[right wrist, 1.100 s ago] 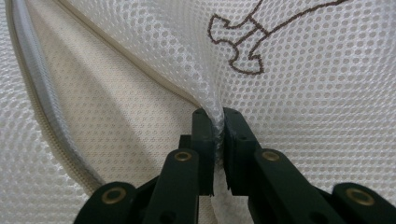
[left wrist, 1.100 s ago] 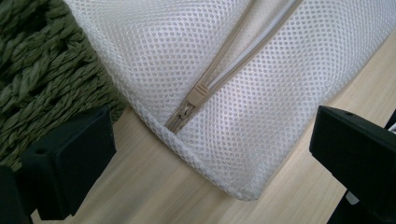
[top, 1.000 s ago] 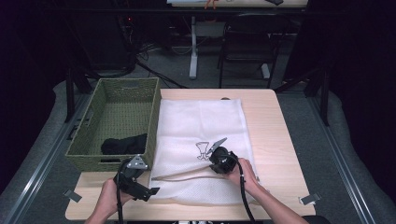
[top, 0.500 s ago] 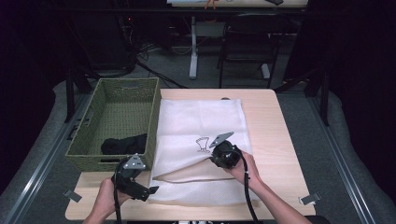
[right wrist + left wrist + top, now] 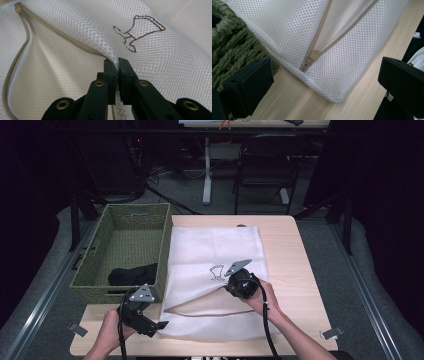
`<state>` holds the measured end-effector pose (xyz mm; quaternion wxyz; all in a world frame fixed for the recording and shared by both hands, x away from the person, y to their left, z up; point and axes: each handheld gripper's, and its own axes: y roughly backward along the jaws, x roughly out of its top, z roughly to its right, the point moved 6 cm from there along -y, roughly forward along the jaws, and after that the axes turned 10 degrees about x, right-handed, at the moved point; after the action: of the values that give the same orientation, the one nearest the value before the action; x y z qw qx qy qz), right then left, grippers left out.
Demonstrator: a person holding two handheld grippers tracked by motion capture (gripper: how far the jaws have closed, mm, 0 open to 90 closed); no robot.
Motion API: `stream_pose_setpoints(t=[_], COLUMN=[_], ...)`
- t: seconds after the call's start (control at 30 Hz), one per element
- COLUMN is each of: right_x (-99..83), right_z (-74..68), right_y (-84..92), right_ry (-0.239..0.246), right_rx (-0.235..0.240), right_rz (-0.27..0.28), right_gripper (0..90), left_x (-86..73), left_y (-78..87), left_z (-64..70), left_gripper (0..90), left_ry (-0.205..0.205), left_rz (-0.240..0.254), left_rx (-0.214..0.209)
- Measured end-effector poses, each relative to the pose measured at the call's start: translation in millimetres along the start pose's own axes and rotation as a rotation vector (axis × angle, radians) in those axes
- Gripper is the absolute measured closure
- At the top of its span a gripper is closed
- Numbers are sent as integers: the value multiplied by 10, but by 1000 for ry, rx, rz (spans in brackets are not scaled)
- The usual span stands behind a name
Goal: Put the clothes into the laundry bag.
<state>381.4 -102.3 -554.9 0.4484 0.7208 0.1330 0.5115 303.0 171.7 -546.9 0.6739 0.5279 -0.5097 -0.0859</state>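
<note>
A white mesh laundry bag (image 5: 215, 250) with a beige zipper lies across the wooden table (image 5: 285, 250). Its zipper is undone and the upper layer is lifted, so the bag gapes. My right gripper (image 5: 231, 286) is shut on the lifted upper edge of the mesh (image 5: 117, 63), beside a small brown printed drawing (image 5: 135, 33). My left gripper (image 5: 159, 325) stands open at the bag's near left corner (image 5: 337, 100), with nothing between its jaws. The zipper pull (image 5: 314, 54) sits close to that corner.
A green woven basket (image 5: 125, 220) stands left of the bag, touching it, with a black cloth (image 5: 131, 274) at its near end. Chairs and a table leg stand beyond the far edge. Bare wood runs along the table's right side.
My right gripper has raised the bag's upper edge higher and a little away from me, which widens the opening. The left gripper has barely moved.
</note>
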Motion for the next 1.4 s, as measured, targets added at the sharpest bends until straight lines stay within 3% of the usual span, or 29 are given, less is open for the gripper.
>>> stream_pose_setpoints(t=[0.3,0.47,0.67,0.83,0.93,1.13,1.4], right_x=[-27,-23,-7,-8,-6,-7,-19], right_z=[-5,-9,-8,-3,-4,-9,1], right_y=[-15,1,31,22,28,27,13], right_ry=[15,22,21,27,27,32,31], right_rx=[13,10,7,12,11,10,13], right_rz=[0,6,25,17,19,13,2], right_gripper=[861,861,862,863,862,863,863], left_x=[112,172,277,389,459,568,560], left_y=[209,337,438,483,508,532,386], left_z=[-81,-191,-407,-596,-703,-948,-1221], left_gripper=[1,2,2,1,1,0,0], left_ry=[-23,-32,-38,-72,-83,-123,-166], left_rz=[15,25,5,-27,-31,-89,-191], left_rx=[-18,25,52,72,64,77,89])
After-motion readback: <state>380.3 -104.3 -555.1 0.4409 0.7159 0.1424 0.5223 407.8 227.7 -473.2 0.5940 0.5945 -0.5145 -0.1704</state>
